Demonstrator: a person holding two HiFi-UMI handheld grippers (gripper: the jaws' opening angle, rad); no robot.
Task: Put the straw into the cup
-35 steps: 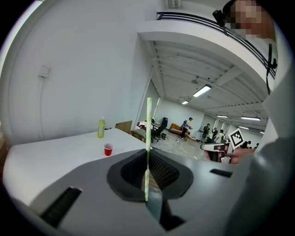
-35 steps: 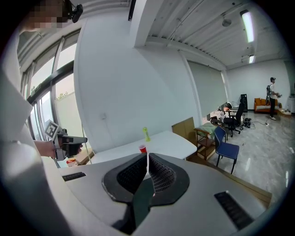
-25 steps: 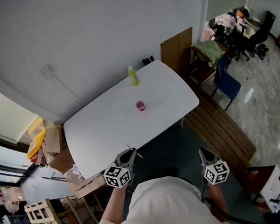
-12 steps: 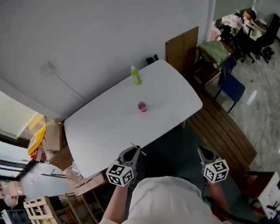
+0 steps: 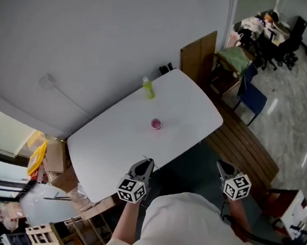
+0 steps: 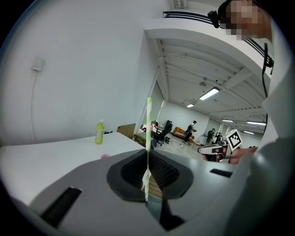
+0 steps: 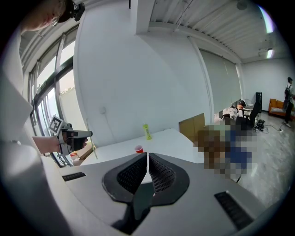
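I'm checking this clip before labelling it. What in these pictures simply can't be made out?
- Cup contents: too small in the head view. In the left gripper view it is mostly hidden behind the left gripper.
- Straw lower end: hidden between the shut jaws in the left gripper view.
- Bottle label: too small in every view.

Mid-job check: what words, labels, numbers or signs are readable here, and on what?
No readable text in any view.
Label on the green bottle: too small to read.
On the cup: no print visible.
On the straw: no print visible.
On the left gripper and right gripper: square markers, no letters.
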